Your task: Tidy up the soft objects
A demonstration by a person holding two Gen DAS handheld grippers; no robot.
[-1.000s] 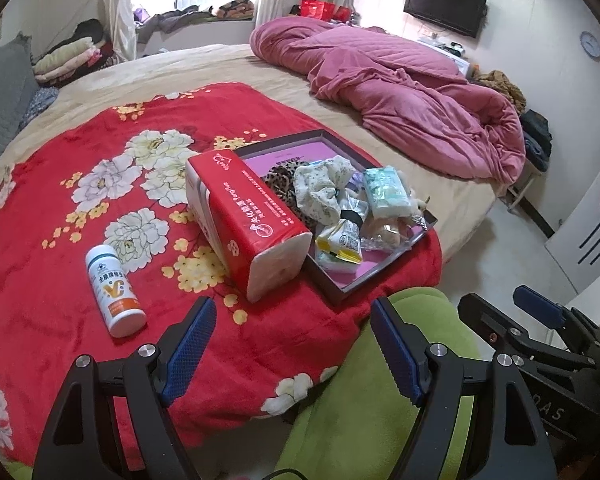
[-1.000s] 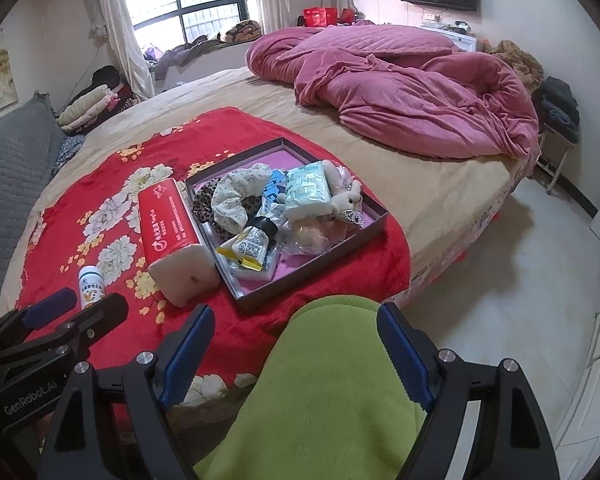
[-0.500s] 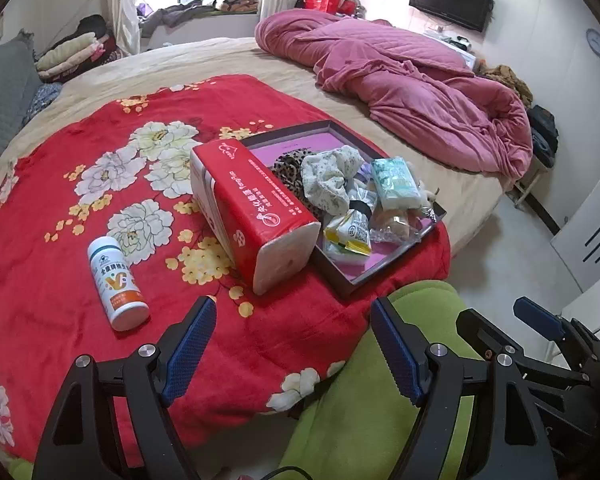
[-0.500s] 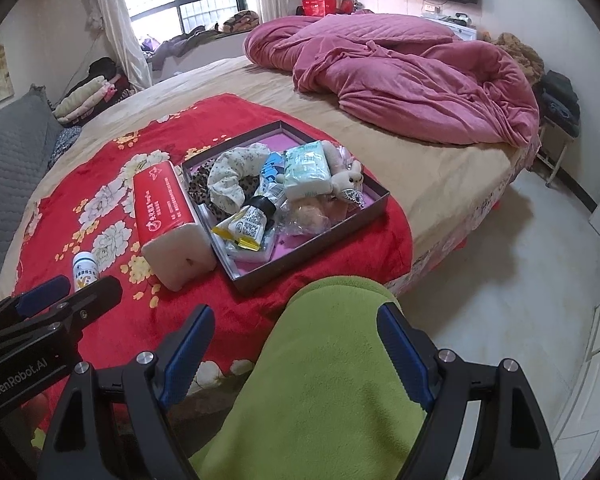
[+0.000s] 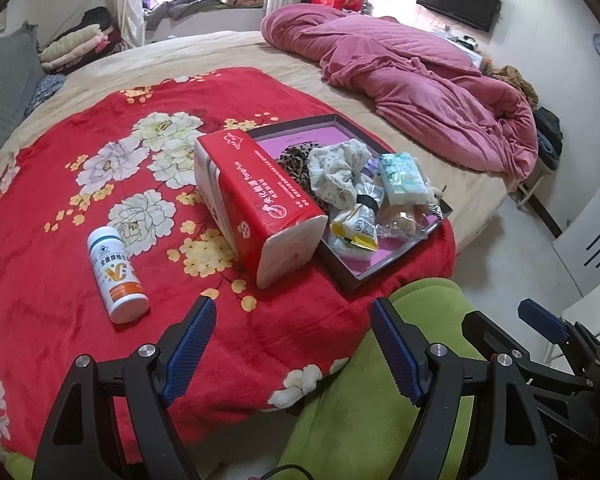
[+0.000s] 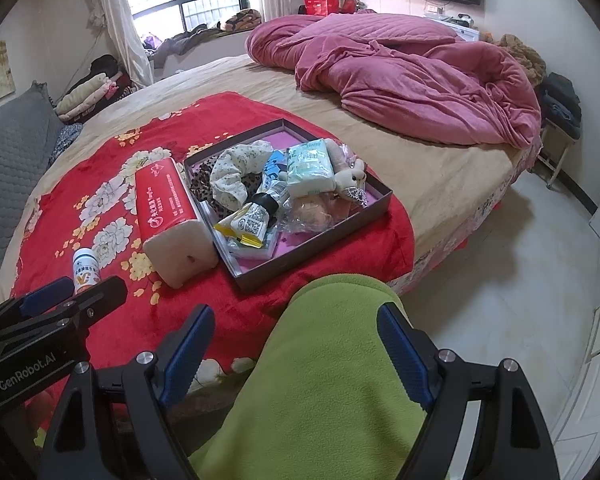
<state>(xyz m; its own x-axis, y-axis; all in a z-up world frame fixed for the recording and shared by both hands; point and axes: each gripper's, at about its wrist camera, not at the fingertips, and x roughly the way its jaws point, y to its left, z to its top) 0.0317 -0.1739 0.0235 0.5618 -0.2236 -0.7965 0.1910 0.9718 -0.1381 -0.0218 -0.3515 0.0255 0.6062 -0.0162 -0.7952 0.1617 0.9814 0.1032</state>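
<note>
A dark shallow box with a pink floor sits on the red floral blanket. It holds a floral scrunchie, a leopard scrunchie, a tissue pack and small packets. A red tissue brick lies against the box's left side. A white bottle lies left of it. My left gripper and right gripper are open and empty, held short of the bed's near edge.
A green fleece-covered knee fills the foreground between the grippers. A rumpled pink quilt lies at the far right of the bed. A grey cushion is at the left. White floor is at the right.
Both grippers have crept a little closer to the bed; the box and tissue brick look slightly nearer. Nothing on the bed has moved.
</note>
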